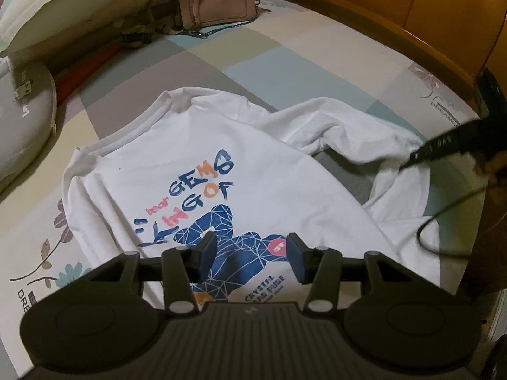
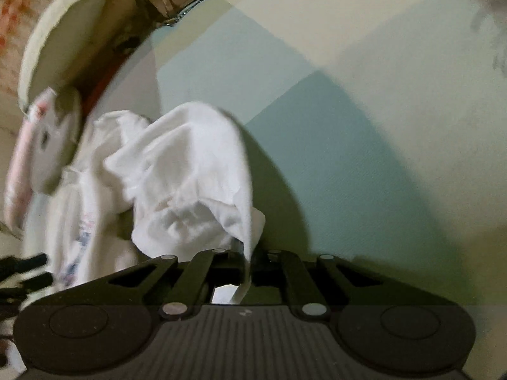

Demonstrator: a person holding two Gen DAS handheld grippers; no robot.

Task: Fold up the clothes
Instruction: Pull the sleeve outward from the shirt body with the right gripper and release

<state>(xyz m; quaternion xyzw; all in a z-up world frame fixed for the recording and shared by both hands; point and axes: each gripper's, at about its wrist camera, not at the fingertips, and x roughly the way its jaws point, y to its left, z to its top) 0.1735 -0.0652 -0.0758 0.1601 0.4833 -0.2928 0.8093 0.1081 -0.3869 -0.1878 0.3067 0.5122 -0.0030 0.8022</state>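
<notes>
A white T-shirt [image 1: 240, 171] lay spread on the bed [image 1: 317, 63], printed side up, its collar toward the far end where a pillow [image 1: 41, 3] and a pale handbag [image 1: 215, 3] sat. The body of the shirt was flat, which looked like a deliberate layout for folding, while the sleeve [image 1: 374, 133] on the right side of the left wrist view was lifted off the sheet and drawn into a ridge.

That sleeve was raised because the right gripper [image 2: 245, 253] had it: its fingers were closed tight together with a strip of white cloth pinched between them, and the fabric [image 2: 190, 171] bunched and hung just ahead of the fingertips. In the left wrist view the same tool appeared as a dark arm at the right edge, its tip buried in the sleeve end. A grip on the sleeve edge suited a fold inward across the chest, as far as could be judged.

The left gripper [image 1: 250, 253] hovered over the lower part of the blue print, its fingers [image 1: 207, 250] roughly half open and holding nothing; the shirt lay below and between them, and whether they touched it could not be told. Placed there, it seemed ready to pin the body while the sleeve came over
</notes>
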